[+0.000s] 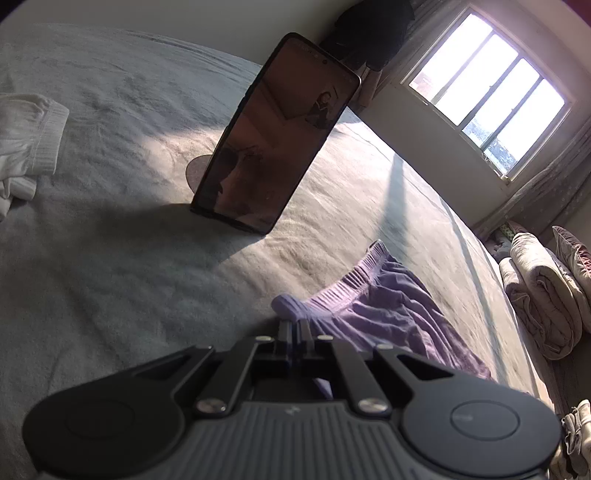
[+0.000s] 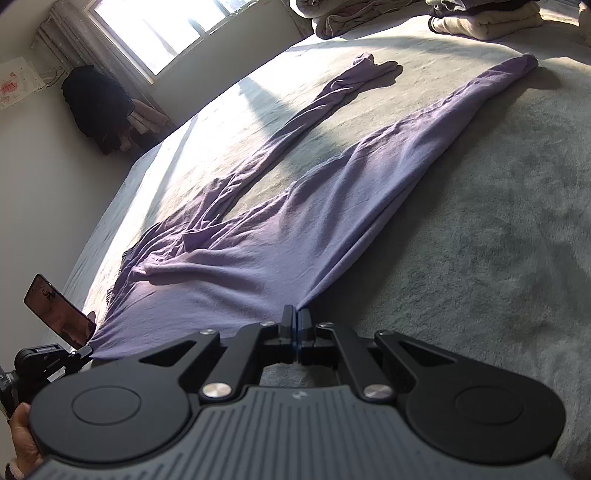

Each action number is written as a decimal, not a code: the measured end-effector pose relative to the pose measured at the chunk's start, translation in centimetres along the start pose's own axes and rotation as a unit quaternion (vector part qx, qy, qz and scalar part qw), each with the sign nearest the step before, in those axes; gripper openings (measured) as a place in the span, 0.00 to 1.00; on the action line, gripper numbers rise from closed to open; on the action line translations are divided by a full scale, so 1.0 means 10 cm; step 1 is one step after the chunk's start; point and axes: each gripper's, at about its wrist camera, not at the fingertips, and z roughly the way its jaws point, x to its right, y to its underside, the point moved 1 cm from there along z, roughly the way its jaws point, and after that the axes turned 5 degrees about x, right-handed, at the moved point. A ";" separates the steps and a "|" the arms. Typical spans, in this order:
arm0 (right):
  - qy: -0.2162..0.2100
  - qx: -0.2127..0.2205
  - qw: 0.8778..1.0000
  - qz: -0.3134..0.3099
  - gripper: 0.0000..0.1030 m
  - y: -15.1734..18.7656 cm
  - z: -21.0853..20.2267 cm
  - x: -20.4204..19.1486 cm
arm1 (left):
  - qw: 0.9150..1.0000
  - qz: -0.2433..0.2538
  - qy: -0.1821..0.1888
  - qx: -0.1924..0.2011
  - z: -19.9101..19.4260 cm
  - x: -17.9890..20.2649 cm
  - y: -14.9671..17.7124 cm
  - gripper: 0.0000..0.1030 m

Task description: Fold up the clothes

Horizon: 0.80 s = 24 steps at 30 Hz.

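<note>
A pair of purple trousers [image 2: 280,229] lies spread on the grey bed cover [image 2: 480,236], both legs stretched away toward the far edge. My right gripper [image 2: 296,314] is shut on the right corner of the waistband. In the left wrist view my left gripper [image 1: 294,323] is shut on the other waistband corner of the trousers [image 1: 384,306], with the ribbed elastic bunched at the fingertips. The left gripper also shows at the lower left of the right wrist view [image 2: 79,350].
A phone [image 1: 277,136] stands tilted on a stand on the bed ahead of the left gripper. A white garment [image 1: 29,136] lies at the far left. Folded quilts [image 1: 546,295] lie on the right. Folded laundry [image 2: 484,18] is stacked at the bed's far end.
</note>
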 end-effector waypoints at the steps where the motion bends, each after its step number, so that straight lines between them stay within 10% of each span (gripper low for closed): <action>1: 0.001 0.000 1.000 -0.001 0.00 0.00 0.00 -0.01 | 1.000 0.001 -0.002 0.000 -0.01 -0.01 0.00 0.01; 24: 0.005 -0.025 1.000 0.006 0.00 0.02 0.04 0.04 | 0.998 0.021 -0.057 -0.013 -0.13 -0.12 0.05 0.02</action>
